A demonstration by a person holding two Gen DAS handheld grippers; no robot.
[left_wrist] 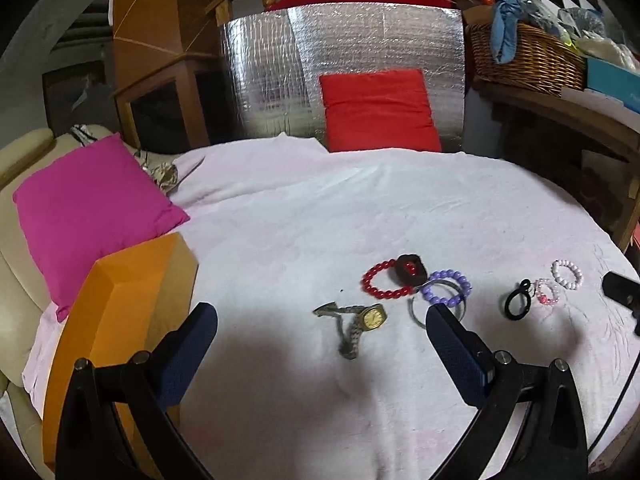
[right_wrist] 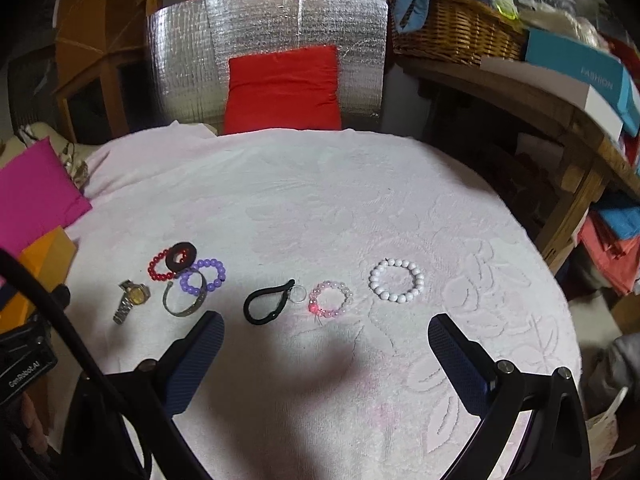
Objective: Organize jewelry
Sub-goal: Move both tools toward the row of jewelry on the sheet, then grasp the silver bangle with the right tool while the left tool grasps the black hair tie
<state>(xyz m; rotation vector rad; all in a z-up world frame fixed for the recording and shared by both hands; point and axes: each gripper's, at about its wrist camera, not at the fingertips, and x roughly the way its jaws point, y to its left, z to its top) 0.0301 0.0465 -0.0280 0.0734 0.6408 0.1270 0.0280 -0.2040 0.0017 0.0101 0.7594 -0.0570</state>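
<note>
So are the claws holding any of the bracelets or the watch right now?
No, nothing is held. The left claw and the right claw are both open above the cloth, and the watch and the white bracelet lie untouched.

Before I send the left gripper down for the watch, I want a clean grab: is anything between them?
Nothing visible. The left gripper hangs open over the towel, and the watch lies alone between its fingers, apart from the metal bangle.
</note>
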